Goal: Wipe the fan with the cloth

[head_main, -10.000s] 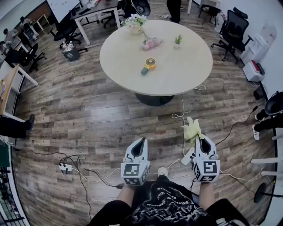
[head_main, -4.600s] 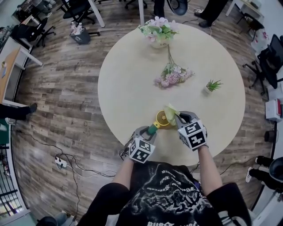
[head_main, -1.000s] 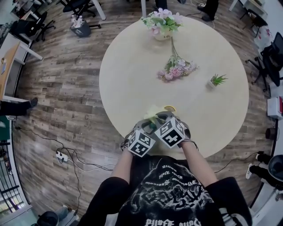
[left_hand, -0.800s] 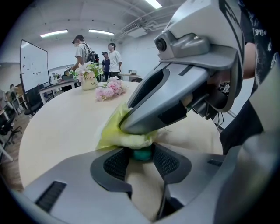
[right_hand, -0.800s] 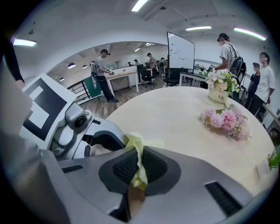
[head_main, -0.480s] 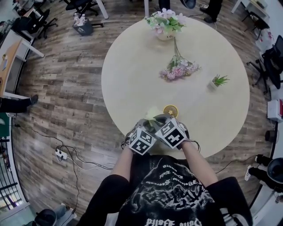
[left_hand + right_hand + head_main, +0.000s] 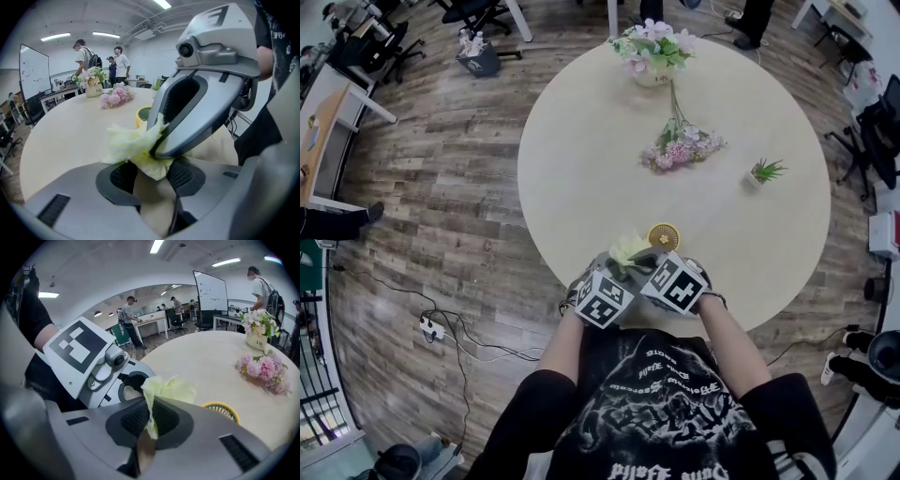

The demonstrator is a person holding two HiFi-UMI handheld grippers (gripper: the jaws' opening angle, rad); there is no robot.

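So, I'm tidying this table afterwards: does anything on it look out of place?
The pink flower bunch lies flat on the table, stem towards the vase, not standing in it. Nothing looks spilled or damaged.

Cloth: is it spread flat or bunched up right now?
Bunched up: the cloth sits crumpled in a wad, pinched in the jaws of the right gripper.
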